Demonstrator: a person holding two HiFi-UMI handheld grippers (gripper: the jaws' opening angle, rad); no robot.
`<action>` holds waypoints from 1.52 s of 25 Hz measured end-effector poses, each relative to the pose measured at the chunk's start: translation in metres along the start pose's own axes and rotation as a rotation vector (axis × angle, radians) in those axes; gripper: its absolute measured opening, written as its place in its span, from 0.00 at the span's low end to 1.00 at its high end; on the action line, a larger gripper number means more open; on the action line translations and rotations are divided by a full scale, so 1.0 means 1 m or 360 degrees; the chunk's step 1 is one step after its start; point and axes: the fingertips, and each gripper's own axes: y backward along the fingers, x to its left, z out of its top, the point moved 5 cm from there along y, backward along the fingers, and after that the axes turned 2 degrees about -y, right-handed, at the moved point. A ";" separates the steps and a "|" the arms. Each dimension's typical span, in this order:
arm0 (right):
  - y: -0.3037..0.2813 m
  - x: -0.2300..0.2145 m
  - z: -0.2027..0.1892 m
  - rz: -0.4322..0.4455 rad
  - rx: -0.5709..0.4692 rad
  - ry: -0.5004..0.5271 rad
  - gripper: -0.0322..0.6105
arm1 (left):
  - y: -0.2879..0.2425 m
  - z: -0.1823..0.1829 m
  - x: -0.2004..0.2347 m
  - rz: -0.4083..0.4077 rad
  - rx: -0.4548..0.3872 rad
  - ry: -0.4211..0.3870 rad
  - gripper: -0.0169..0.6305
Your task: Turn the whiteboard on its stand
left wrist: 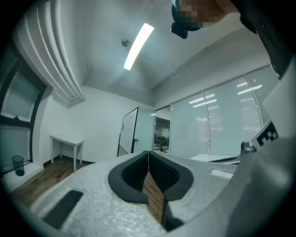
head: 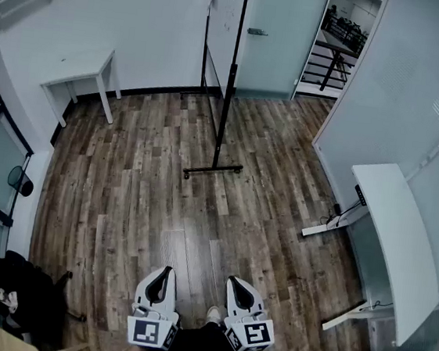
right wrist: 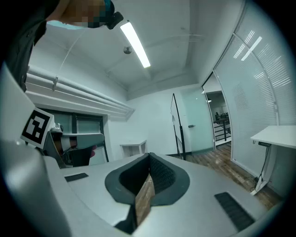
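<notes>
Between the two tongs and the task's thing lies only the brown wooden plank floor point(head: 146, 194); nothing stands in the way. Ahead and to the left of the left tongs point(head: 164, 275), against the wall, stands a small white desk with thin legs point(head: 81, 72). To the right of the right tongs point(head: 234, 284) is a long white desk with a curved top point(head: 396, 246), and behind it a frosted glass wall point(head: 402, 89). A pale glass door with a metal handle point(head: 275, 35) is just behind the board.

The head view shows both tongs low in the picture, side by side, near each other and pointing forward. The left gripper view shows what the head view does not: the left tongs point(left wrist: 148, 153) are closed, tips together, nothing between them, and a long ceiling lamp point(left wrist: 138, 46) is lit above. The right gripper view shows the right tongs point(right wrist: 149, 156) also closed and empty, and the same lamp point(right wrist: 135, 44).

The white whiteboard on a black stand point(head: 223, 22) is straight ahead of both tongs and well apart from them. In the head view it is almost edge-on, with a black upright post and a black foot bar on the floor. In the left gripper view the whiteboard point(left wrist: 128, 132) shows its white face in a dark frame; in the right gripper view point(right wrist: 177, 125) it looks only like a thin dark line.
</notes>
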 end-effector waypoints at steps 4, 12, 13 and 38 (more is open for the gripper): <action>0.000 -0.006 0.003 0.0001 0.0000 0.0001 0.07 | -0.004 0.000 -0.002 0.0018 0.0029 -0.0007 0.05; 0.005 -0.010 0.003 0.0002 -0.0015 -0.0002 0.07 | -0.004 0.001 -0.012 0.0004 0.0013 0.0000 0.05; 0.005 -0.010 0.002 0.0006 -0.0013 -0.0005 0.07 | -0.005 -0.001 -0.013 0.0002 0.0014 0.0000 0.05; -0.010 -0.123 0.010 0.0166 -0.0023 -0.0052 0.07 | -0.064 -0.021 -0.076 0.0263 0.0065 -0.0071 0.05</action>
